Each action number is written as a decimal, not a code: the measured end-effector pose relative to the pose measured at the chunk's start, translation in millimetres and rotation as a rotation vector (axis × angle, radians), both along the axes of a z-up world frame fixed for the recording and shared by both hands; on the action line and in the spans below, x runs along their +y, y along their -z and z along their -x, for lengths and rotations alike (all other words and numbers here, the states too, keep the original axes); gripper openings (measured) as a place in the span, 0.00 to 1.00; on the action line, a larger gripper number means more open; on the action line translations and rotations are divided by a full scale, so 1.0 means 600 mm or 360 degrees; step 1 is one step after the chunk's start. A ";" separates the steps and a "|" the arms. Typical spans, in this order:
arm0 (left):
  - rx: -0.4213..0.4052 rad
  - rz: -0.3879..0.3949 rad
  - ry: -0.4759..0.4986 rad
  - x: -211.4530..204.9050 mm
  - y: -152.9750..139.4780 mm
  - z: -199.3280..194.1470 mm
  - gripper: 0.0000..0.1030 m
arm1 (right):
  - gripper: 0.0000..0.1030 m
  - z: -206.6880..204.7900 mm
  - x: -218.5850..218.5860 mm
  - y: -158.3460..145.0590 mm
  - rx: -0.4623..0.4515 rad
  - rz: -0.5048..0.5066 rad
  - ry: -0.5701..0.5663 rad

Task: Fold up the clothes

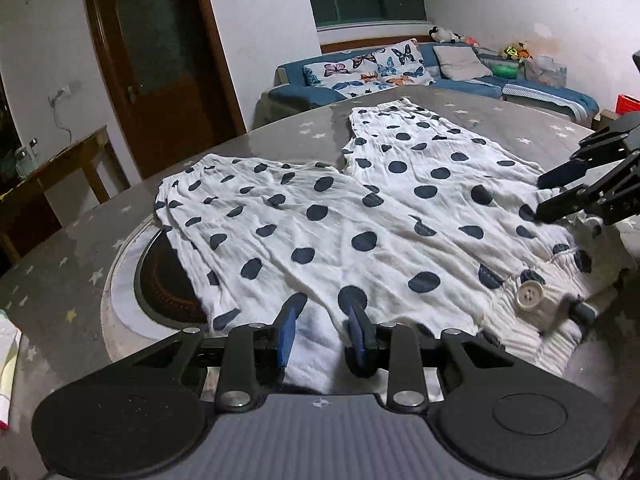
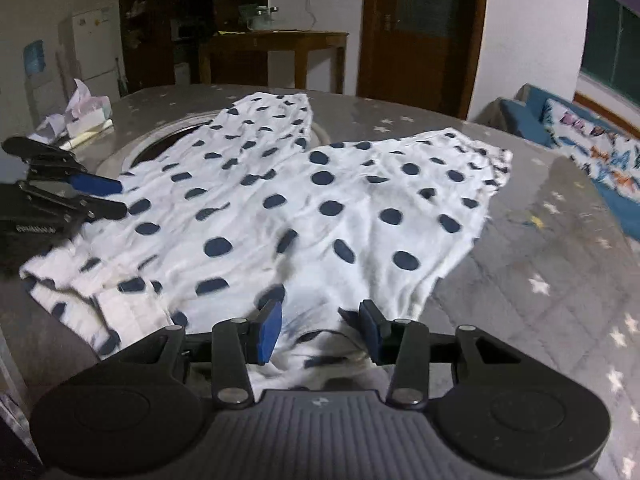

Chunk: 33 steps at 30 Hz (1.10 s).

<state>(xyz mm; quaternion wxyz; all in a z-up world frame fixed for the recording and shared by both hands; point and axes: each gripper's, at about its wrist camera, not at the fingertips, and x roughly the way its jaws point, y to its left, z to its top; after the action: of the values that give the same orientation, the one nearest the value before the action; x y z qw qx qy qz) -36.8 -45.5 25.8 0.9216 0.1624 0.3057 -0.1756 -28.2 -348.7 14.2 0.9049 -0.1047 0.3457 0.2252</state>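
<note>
Left wrist view: white polka-dot trousers (image 1: 360,216) lie spread flat on a grey star-print table (image 1: 80,248), legs reaching far, ribbed waistband near. The left gripper (image 1: 322,320) stands open over the waist edge.

Right wrist view: the right gripper (image 2: 318,320) is also open above the waistband. The crinkled cotton looks light, soft and floppy; the firmer waistband corners seem the best hold.

— What sort of place is this?
— A home, a living and dining room in one. A blue sofa (image 1: 440,80) with a butterfly-print pillow (image 1: 372,68) and soft toys (image 1: 444,34) stands under the window.
— What else shows it?
— A round table (image 2: 540,248) under a star-patterned cloth, a wooden door (image 1: 160,60), a white fridge (image 2: 94,46), a tissue box (image 2: 90,114) and a wooden sideboard (image 2: 276,50).
</note>
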 end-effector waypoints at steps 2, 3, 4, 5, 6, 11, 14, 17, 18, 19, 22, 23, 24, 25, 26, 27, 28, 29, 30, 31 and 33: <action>0.0005 -0.0004 0.0001 0.004 -0.002 0.003 0.31 | 0.41 0.010 -0.002 -0.001 -0.0020 0.0031 0.0000; 0.0009 -0.0009 -0.0002 0.005 -0.005 0.005 0.31 | 0.41 0.014 -0.001 -0.005 -0.0026 0.0033 -0.0002; 0.0006 -0.0009 -0.0003 0.004 -0.010 0.007 0.31 | 0.41 0.017 0.001 -0.009 -0.0033 0.0034 -0.0004; -0.0003 0.0001 -0.0001 0.004 -0.016 0.010 0.31 | 0.41 0.018 0.004 -0.014 -0.0041 0.0011 -0.0019; -0.0014 0.0013 0.0003 0.004 -0.021 0.012 0.31 | 0.42 0.020 0.008 -0.019 -0.0049 -0.0012 -0.0034; -0.0056 0.0036 0.0072 -0.015 -0.037 0.022 0.32 | 0.42 0.026 0.037 -0.031 -0.0067 -0.0078 -0.0149; -0.0039 0.0019 0.0108 -0.025 -0.028 0.023 0.33 | 0.42 0.032 0.054 -0.023 -0.0061 -0.0052 -0.0207; 0.0024 -0.0001 0.0121 -0.023 -0.010 0.021 0.32 | 0.42 0.039 0.056 -0.010 -0.0043 -0.0003 -0.0213; 0.0033 0.0002 0.0120 -0.020 -0.006 0.023 0.33 | 0.43 0.039 0.049 -0.006 -0.0032 -0.0003 -0.0201; 0.0038 0.0013 0.0120 -0.016 -0.003 0.026 0.33 | 0.43 0.039 0.042 -0.002 -0.0020 -0.0004 -0.0188; 0.0072 0.0060 0.0108 -0.005 -0.002 0.026 0.33 | 0.44 0.044 0.037 -0.001 -0.0002 -0.0018 -0.0176; 0.0080 0.0070 0.0107 -0.002 -0.002 0.025 0.33 | 0.44 0.045 0.036 -0.001 0.0004 -0.0022 -0.0172; 0.0085 0.0072 0.0107 -0.001 -0.002 0.026 0.33 | 0.44 0.047 0.034 -0.001 0.0010 -0.0027 -0.0169; 0.0088 0.0071 0.0108 0.000 -0.002 0.027 0.33 | 0.44 0.048 0.033 0.000 0.0016 -0.0032 -0.0165; 0.0092 0.0070 0.0110 0.001 -0.003 0.028 0.33 | 0.45 0.049 0.031 0.000 0.0021 -0.0037 -0.0161; 0.0097 0.0070 0.0113 0.002 -0.003 0.029 0.32 | 0.45 0.051 0.030 0.000 0.0027 -0.0041 -0.0157; 0.0106 0.0075 0.0114 0.005 -0.004 0.030 0.33 | 0.45 0.052 0.028 0.000 0.0033 -0.0046 -0.0154; 0.0116 0.0083 0.0114 0.008 -0.005 0.032 0.33 | 0.45 0.055 0.028 -0.001 0.0041 -0.0053 -0.0160; 0.0126 0.0092 0.0113 0.012 -0.006 0.032 0.32 | 0.45 0.058 0.028 -0.001 0.0045 -0.0054 -0.0168; 0.0139 0.0102 0.0111 0.016 -0.007 0.033 0.32 | 0.45 0.062 0.028 -0.001 0.0048 -0.0052 -0.0177; 0.0158 0.0115 0.0104 0.022 -0.009 0.034 0.32 | 0.45 0.066 0.027 -0.002 0.0057 -0.0055 -0.0188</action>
<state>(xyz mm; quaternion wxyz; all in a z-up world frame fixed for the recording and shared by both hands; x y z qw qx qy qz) -57.3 -32.3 31.5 0.9044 0.1300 0.3389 -0.2244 -67.7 -332.5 15.2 0.8854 -0.1053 0.3510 0.2859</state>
